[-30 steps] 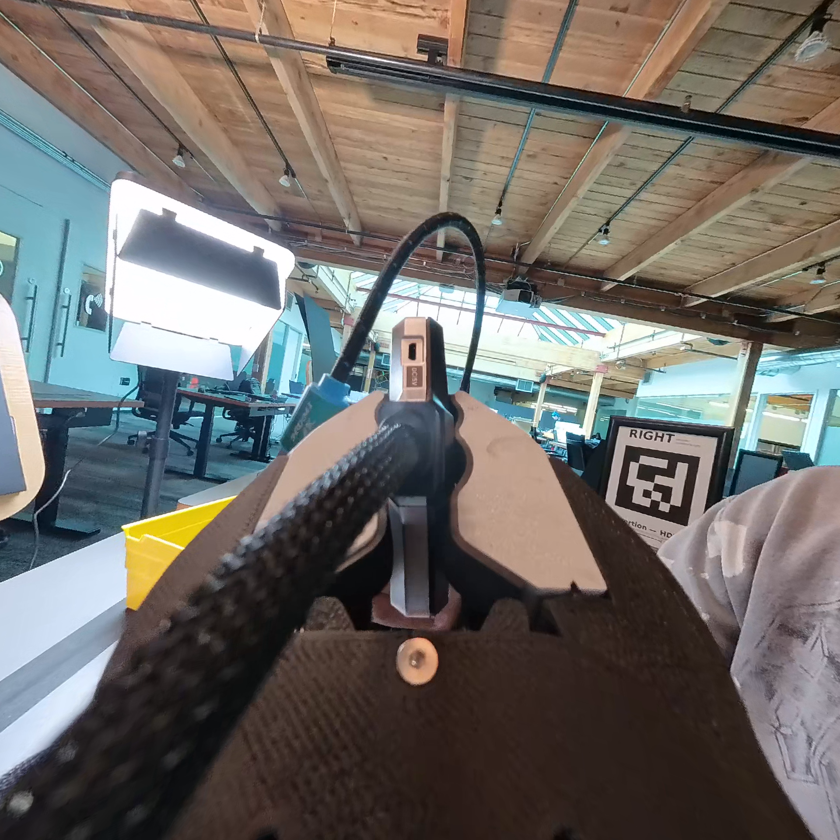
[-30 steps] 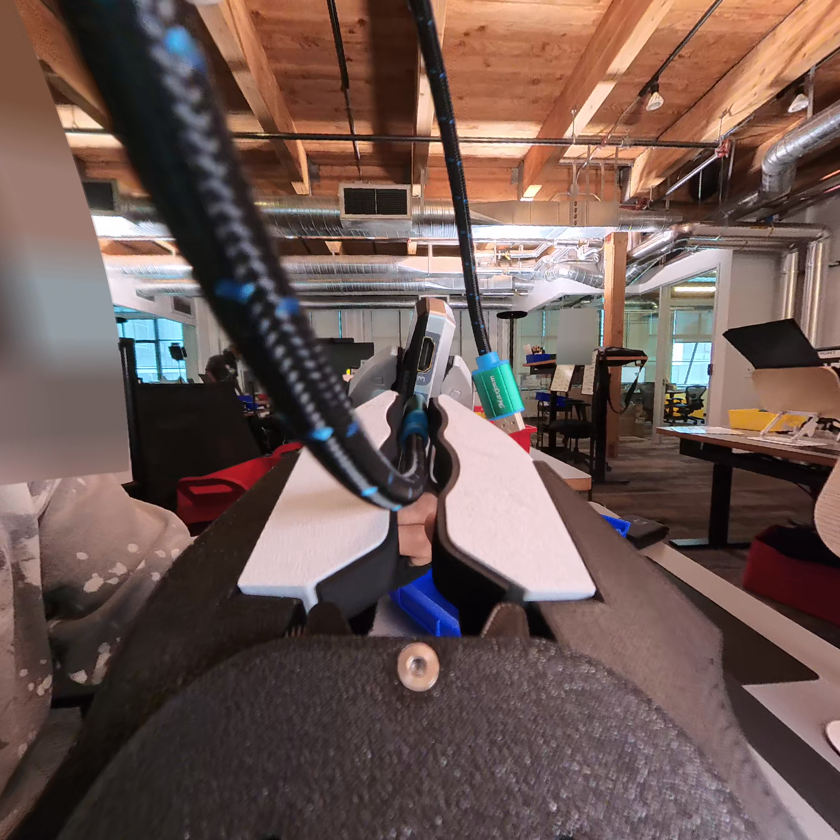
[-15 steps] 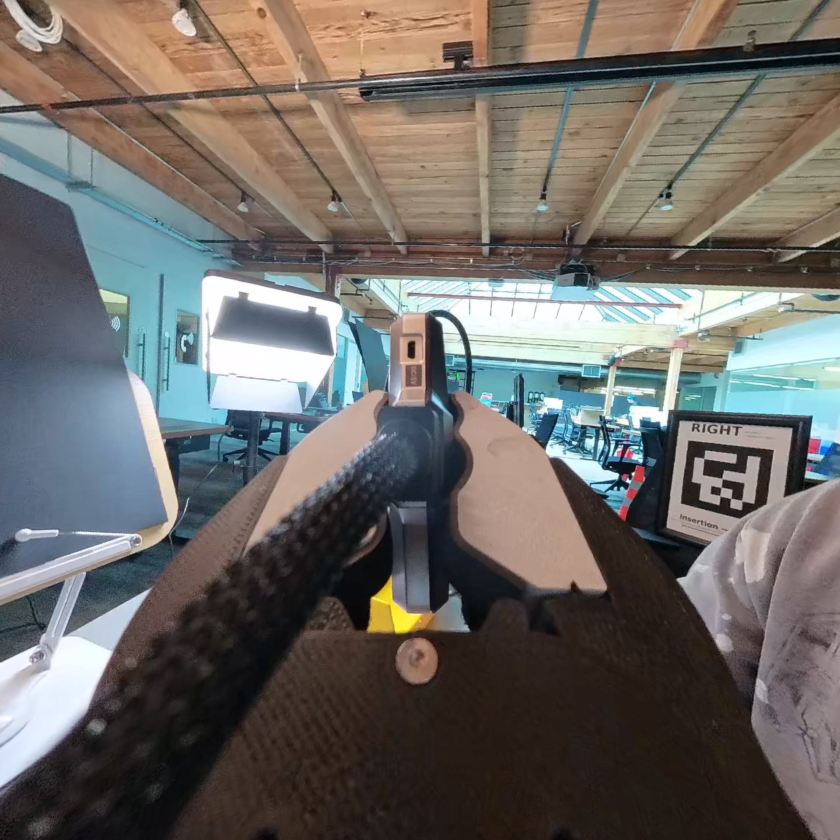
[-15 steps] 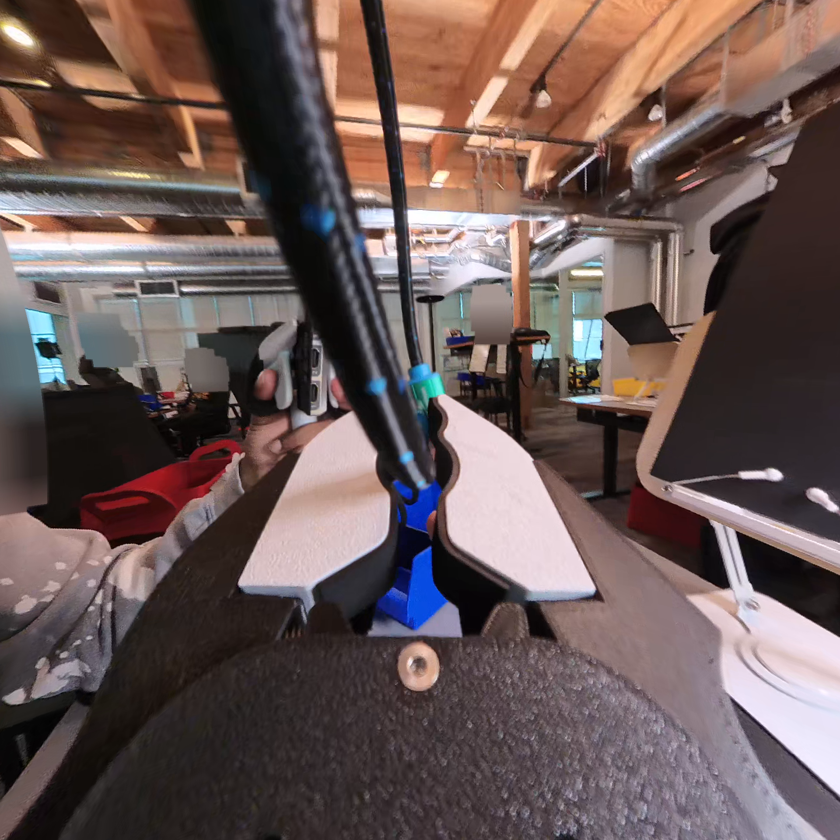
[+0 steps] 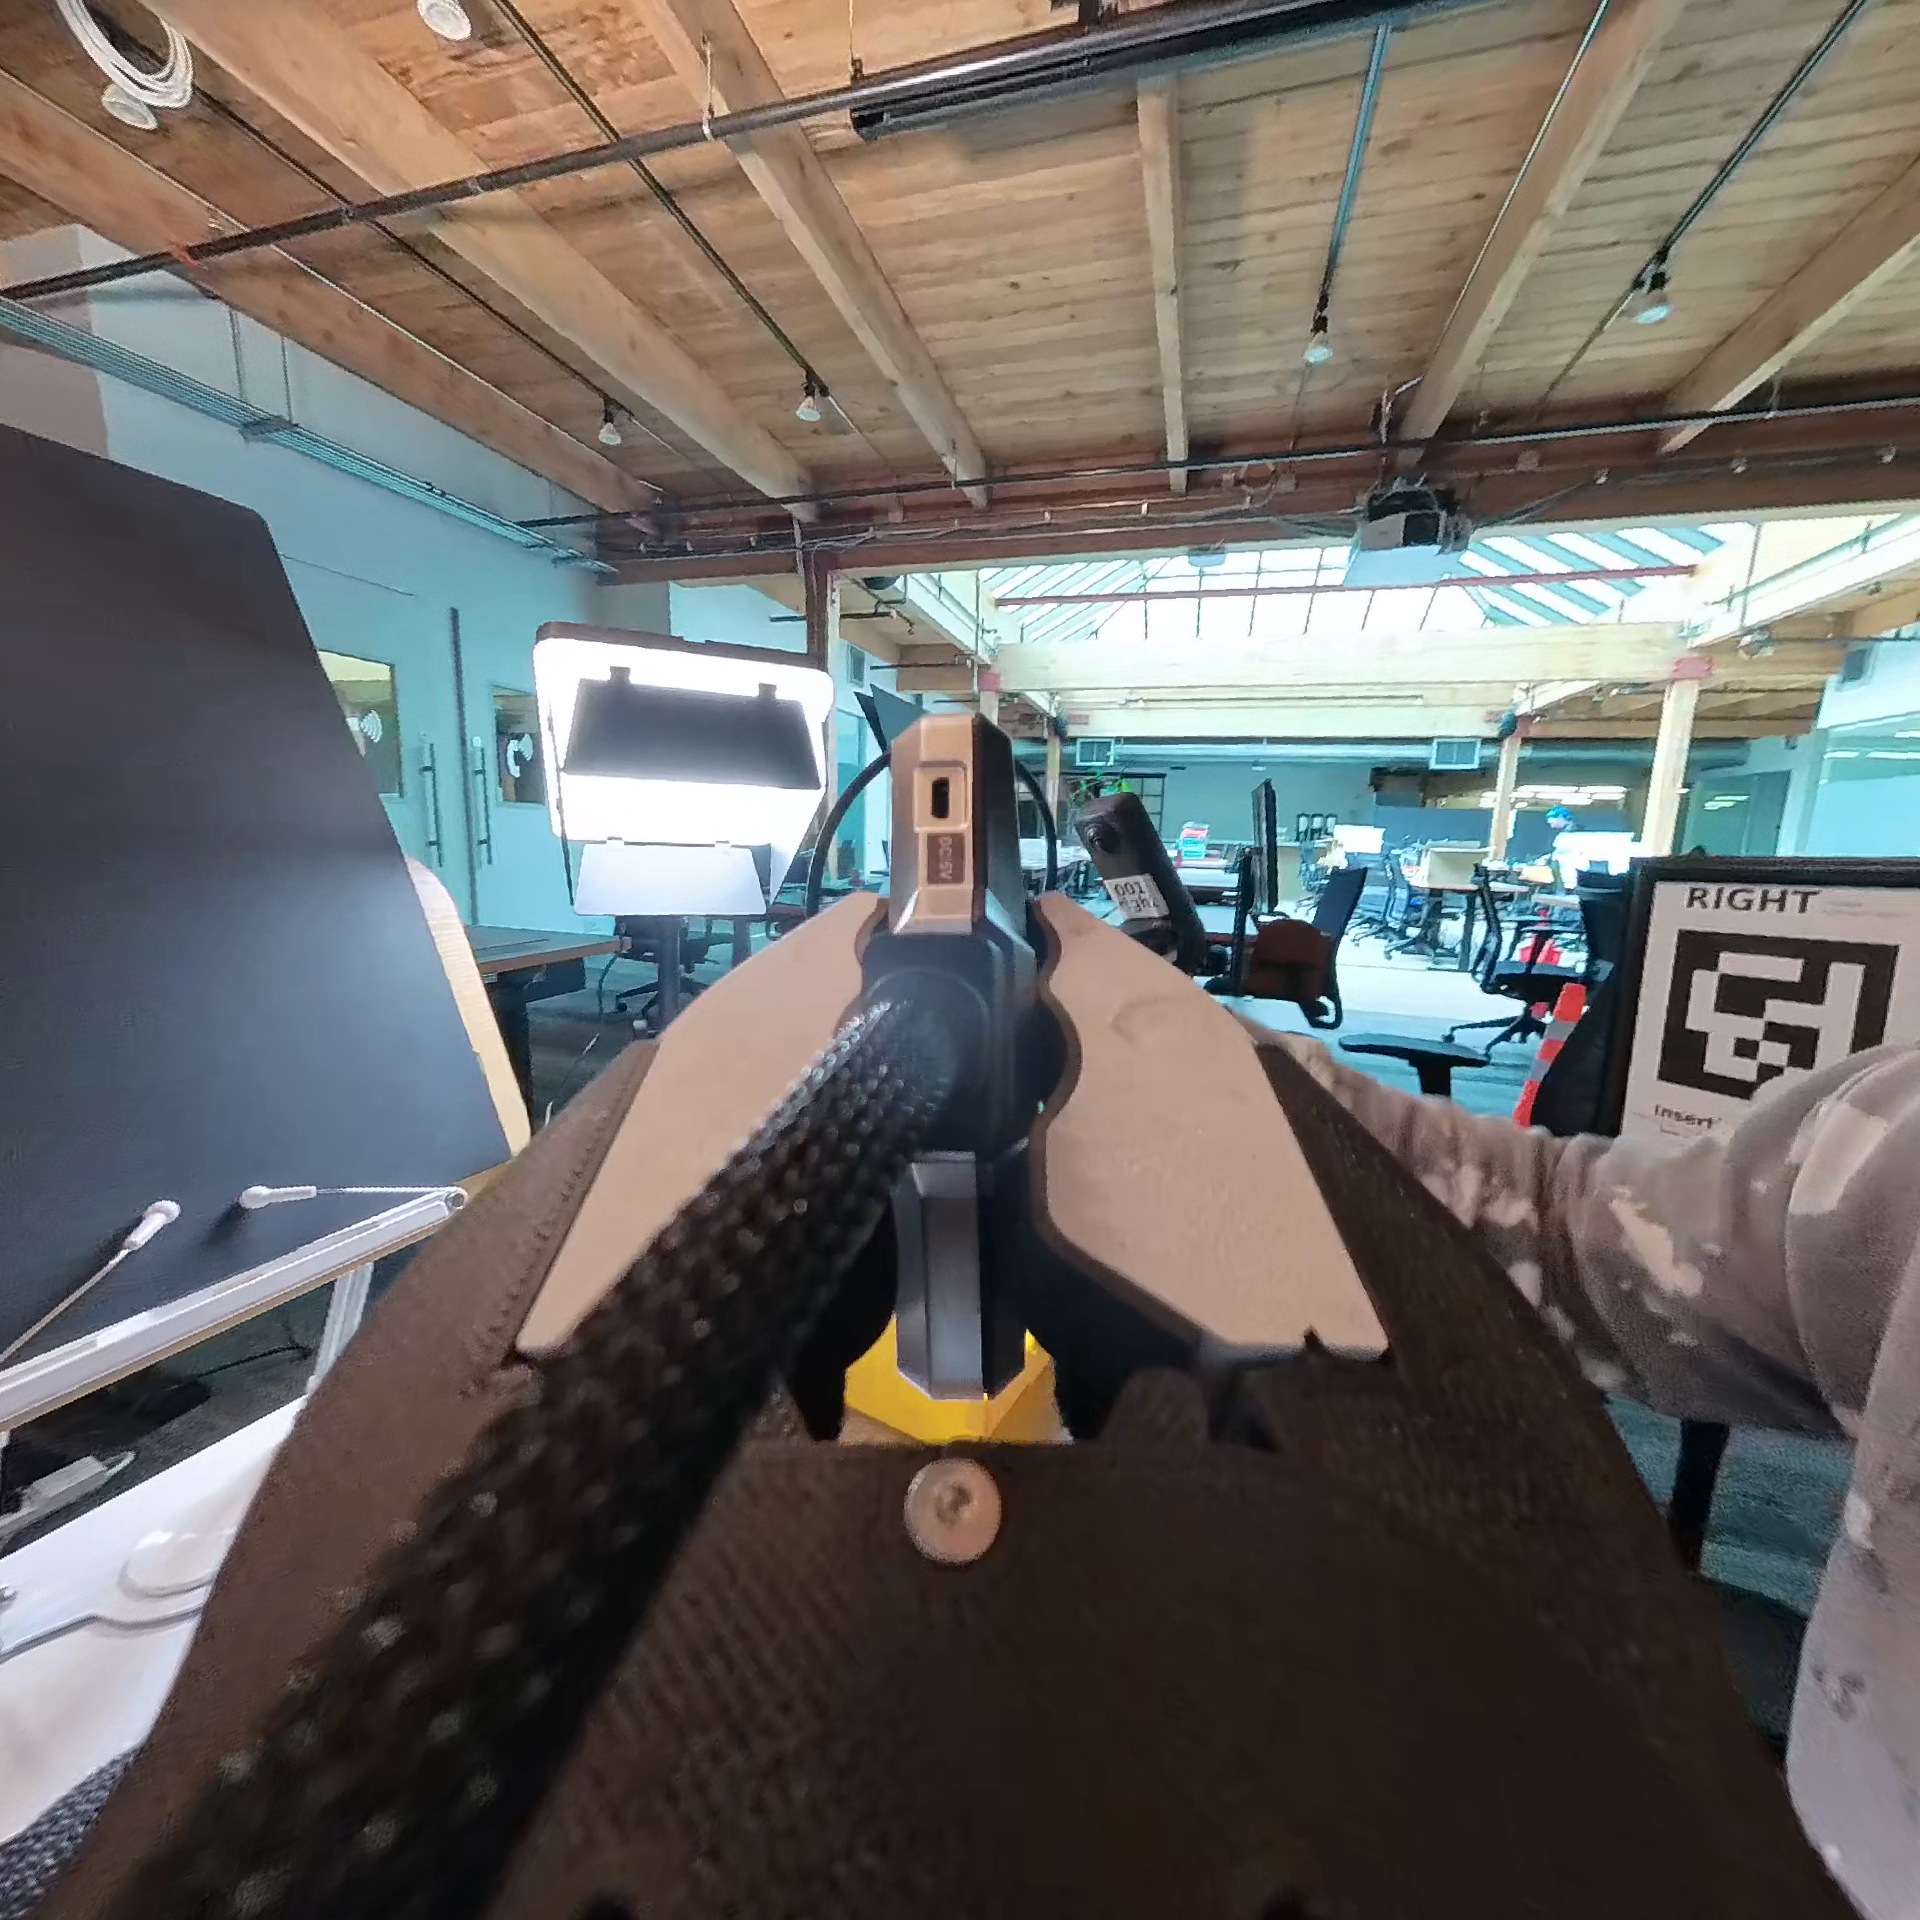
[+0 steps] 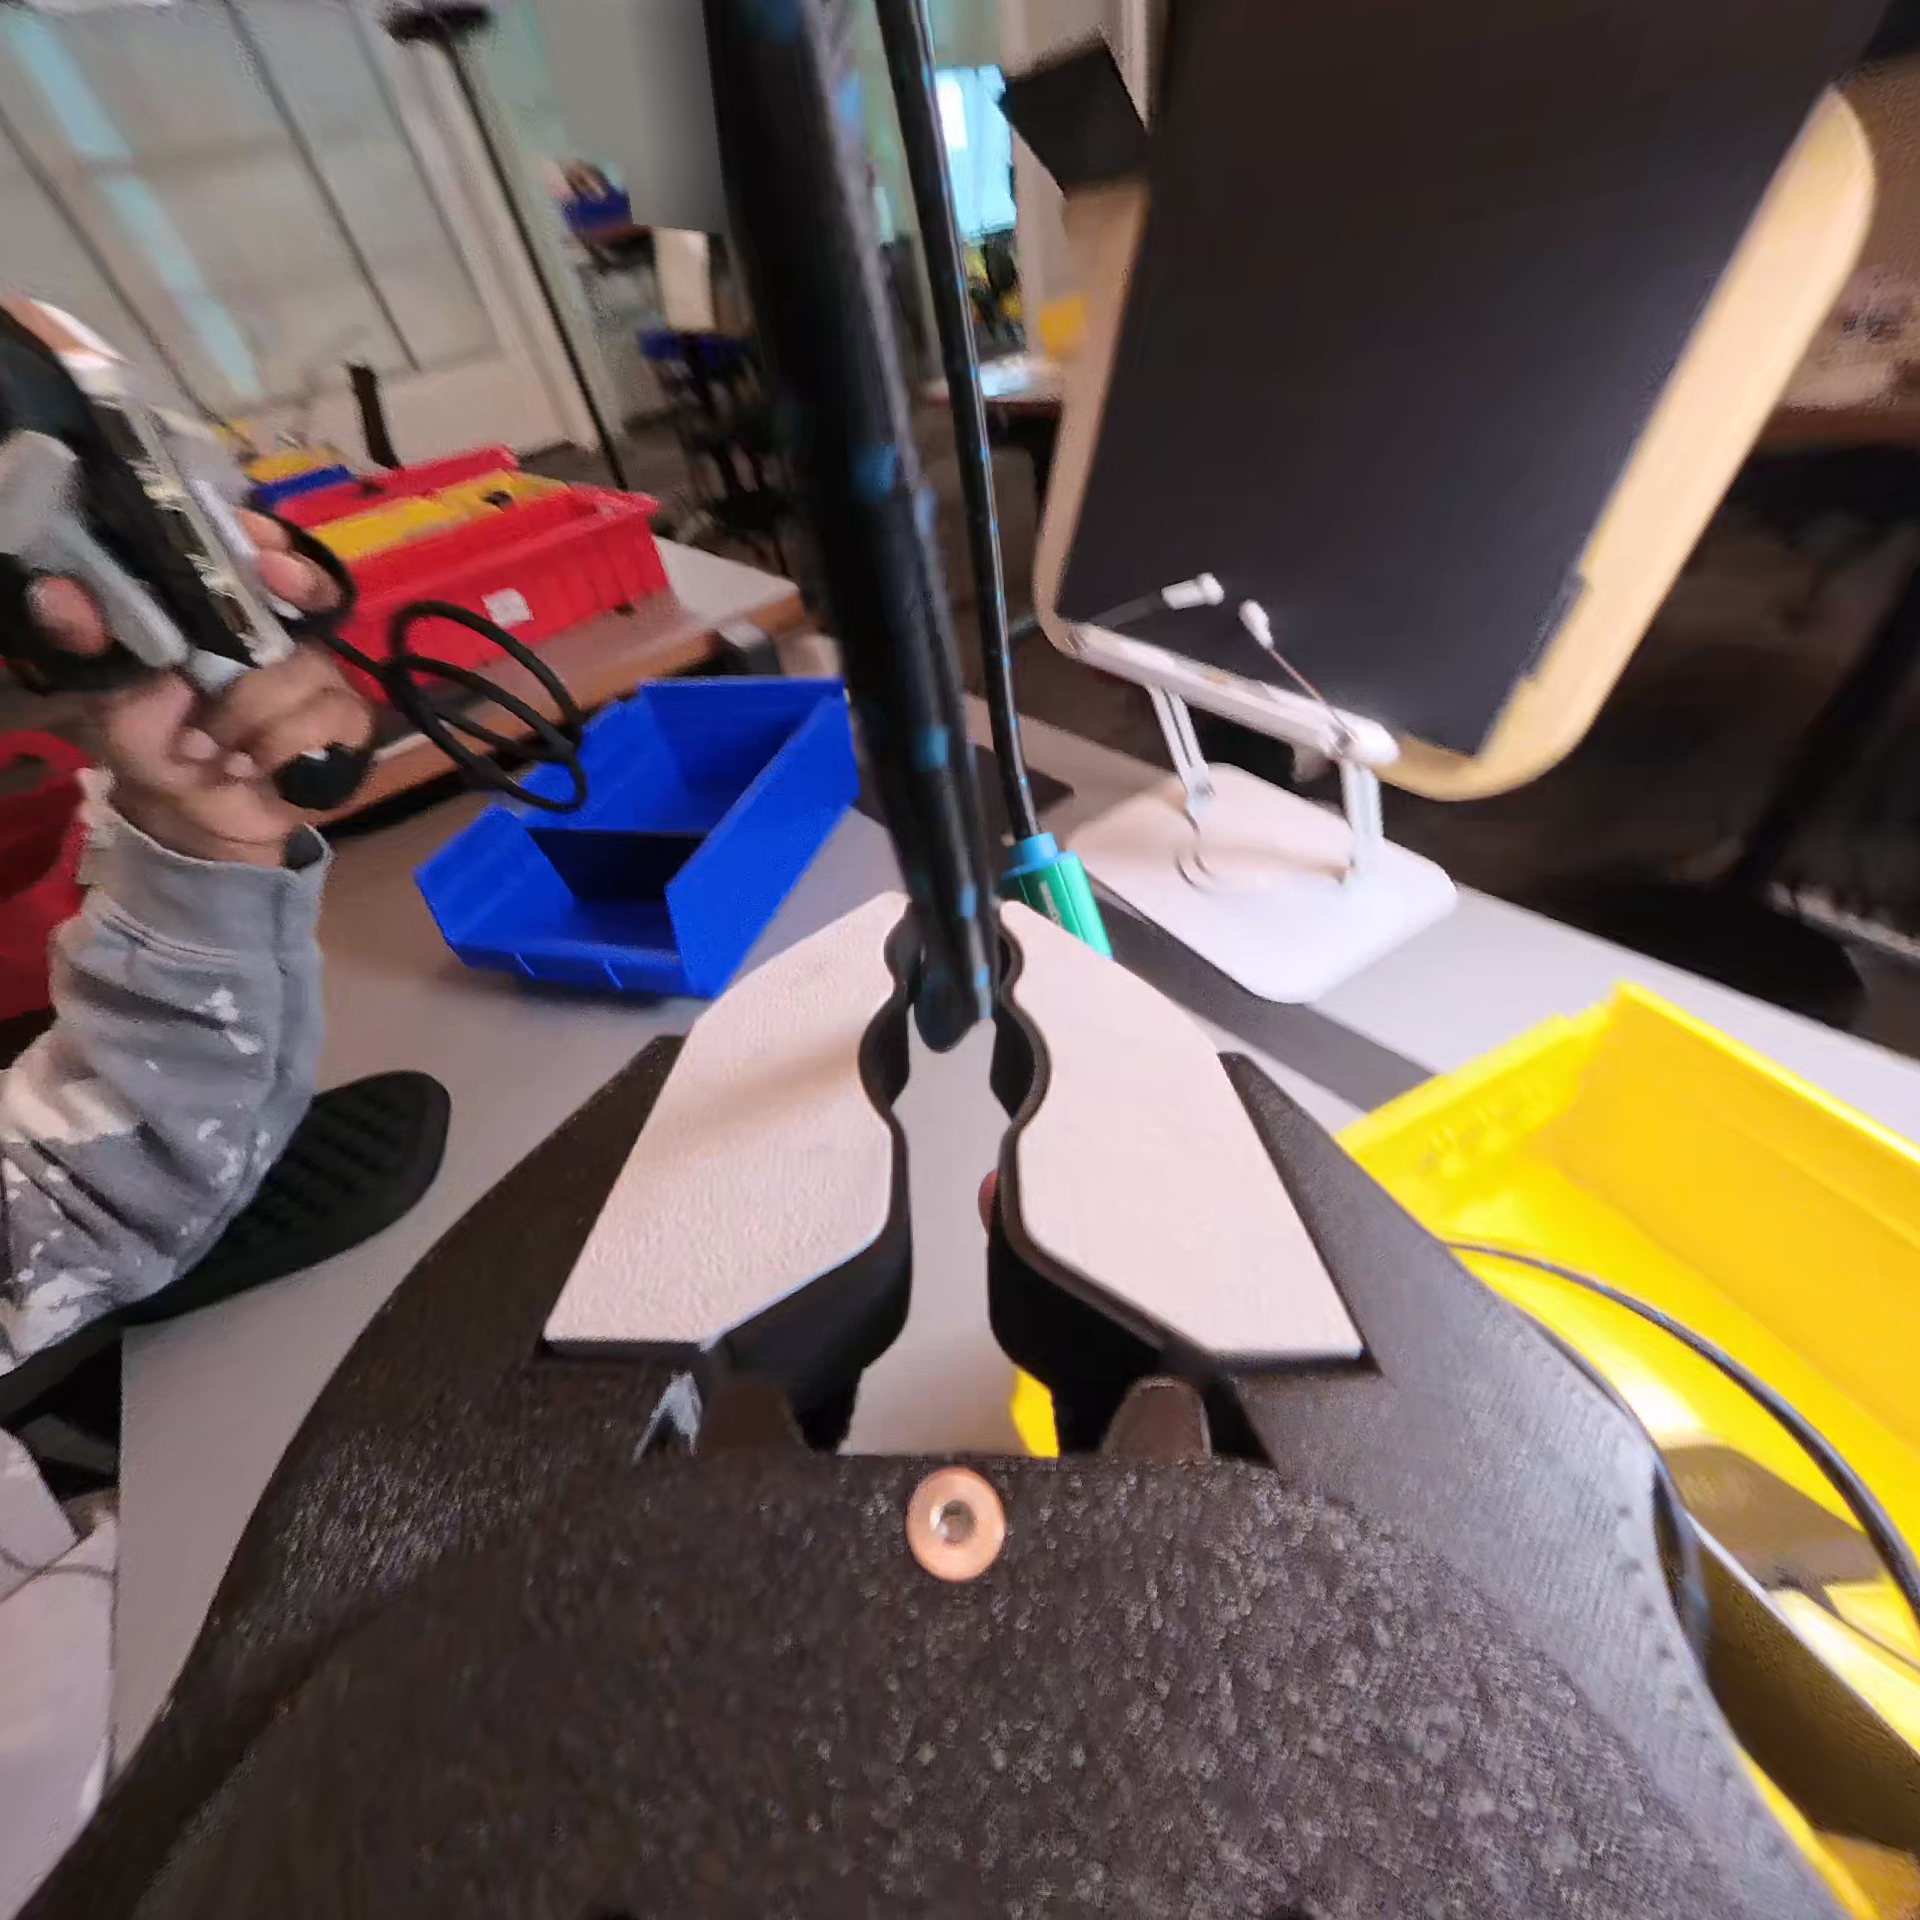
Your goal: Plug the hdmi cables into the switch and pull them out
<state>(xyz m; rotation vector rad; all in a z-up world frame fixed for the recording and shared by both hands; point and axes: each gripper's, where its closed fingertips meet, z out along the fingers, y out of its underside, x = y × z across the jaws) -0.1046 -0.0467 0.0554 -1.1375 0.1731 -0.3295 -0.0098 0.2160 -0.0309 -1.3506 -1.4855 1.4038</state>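
Note:
My left gripper (image 5: 951, 920) is shut on the grey-and-black switch (image 5: 940, 831) and holds it upright on edge. A thick black braided cable (image 5: 727, 1247) runs from the switch toward the camera. A thin black cable (image 5: 831, 831) loops behind it. My right gripper (image 6: 951, 977) is shut on a black-and-blue braided hdmi cable (image 6: 873, 520) that rises out of view. A teal hdmi plug (image 6: 1055, 894) hangs free just past the fingertips. At far left in the right wrist view, a hand (image 6: 218, 727) holds the other gripper, blurred, with thin black cable loops (image 6: 478, 717).
On the grey table (image 6: 416, 1039) stand a blue bin (image 6: 644, 842), a yellow bin (image 6: 1662, 1143) and a black board on a white stand (image 6: 1278, 883). Red bins (image 6: 499, 551) sit behind. A marker sign (image 5: 1766, 997) and a grey sleeve (image 5: 1662, 1195) are at the right.
My right gripper has pulled away from the switch with its cable and tipped down from the ceiling toward the table. The left gripper has turned left, still holding the switch.

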